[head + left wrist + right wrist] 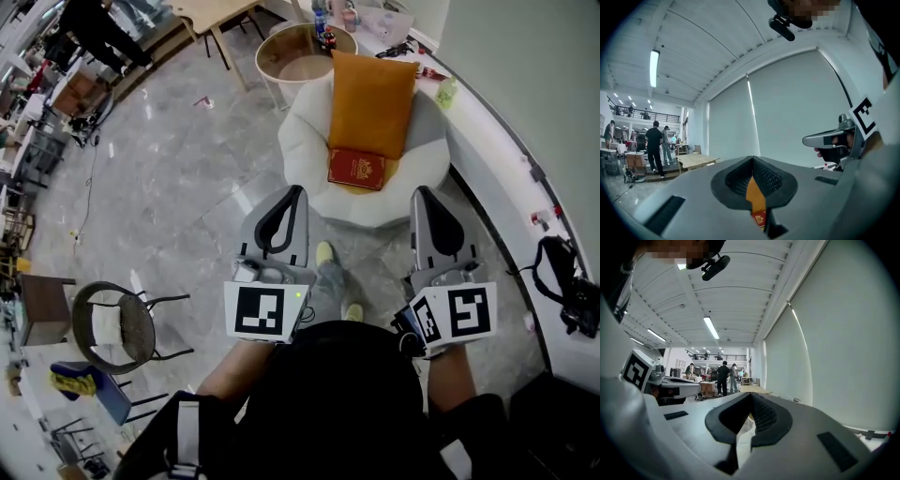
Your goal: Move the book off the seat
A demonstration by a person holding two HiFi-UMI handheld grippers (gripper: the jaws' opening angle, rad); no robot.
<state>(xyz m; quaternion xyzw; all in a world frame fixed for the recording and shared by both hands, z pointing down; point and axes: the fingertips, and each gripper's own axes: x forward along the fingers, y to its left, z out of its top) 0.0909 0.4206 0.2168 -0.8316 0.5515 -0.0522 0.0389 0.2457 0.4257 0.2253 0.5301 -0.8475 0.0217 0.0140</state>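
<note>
Nearest the person, both forearms reach forward, each holding a hand-held gripper pointed level toward the seat.

Left hand-held gripper: jaws together at the tips, nothing clamped. Its own view shows a strip of orange and red through the hollow between the pads, lying well beyond them.

Right hand-held gripper: jaws together, nothing between them.

Both stop short of the book. The person's yellow-green shoes stand between the two on the grey marbled floor. A wire chair stands off to the left.

Just ahead is a round white armchair. The red book lies flat at the front of its seat, with its far edge against the foot of an upright orange cushion.

Behind the armchair stands a round side table carrying small items. A curved white bench runs along the right, with a black bag by its near end and a green bottle farther along. At the far left stands a person in black.
</note>
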